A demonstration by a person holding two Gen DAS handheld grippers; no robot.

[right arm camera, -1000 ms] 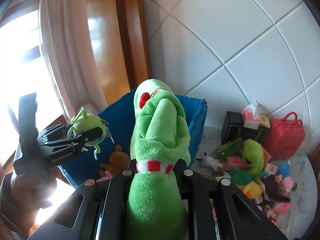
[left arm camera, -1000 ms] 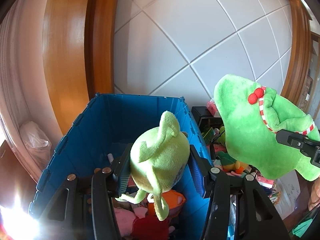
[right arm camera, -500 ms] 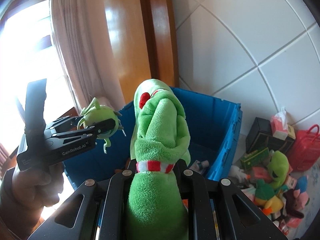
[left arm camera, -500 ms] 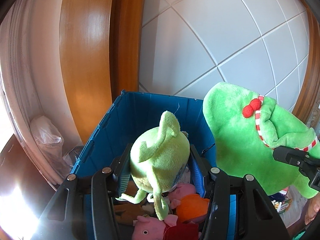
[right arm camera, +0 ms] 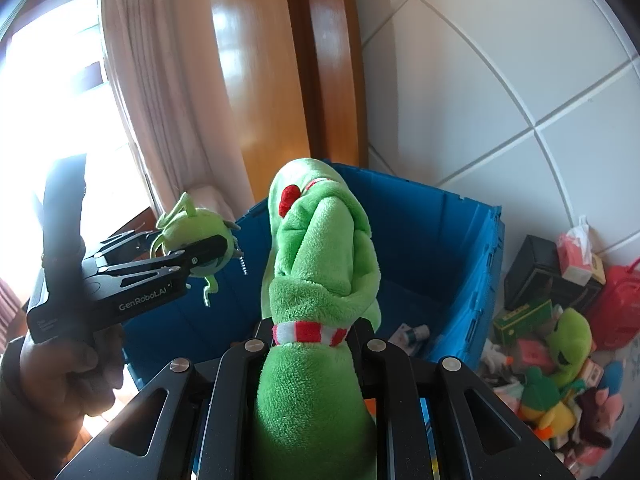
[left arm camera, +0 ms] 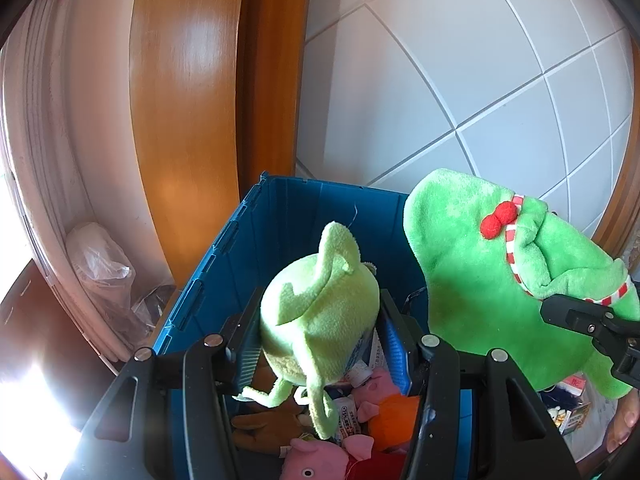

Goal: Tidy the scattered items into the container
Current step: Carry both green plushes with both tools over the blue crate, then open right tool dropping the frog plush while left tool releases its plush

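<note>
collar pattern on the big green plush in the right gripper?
Red-and-white stripes on the collar; clearest in the right wrist view.

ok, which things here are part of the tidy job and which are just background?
Job:
- blue bin
- round plush, in left gripper
- big green plush, in right gripper
- toy pile right of the bin

Background:
- curtain
- wood frame
- tiled wall
- plastic bag

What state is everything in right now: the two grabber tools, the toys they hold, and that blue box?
Left gripper: shut on small round pale-green plush, above the bin.
Right gripper: shut on big bright-green plush with red-white collar.
Blue plastic bin: open, partly filled with toys.
Toy pile beside bin: still scattered.
</note>
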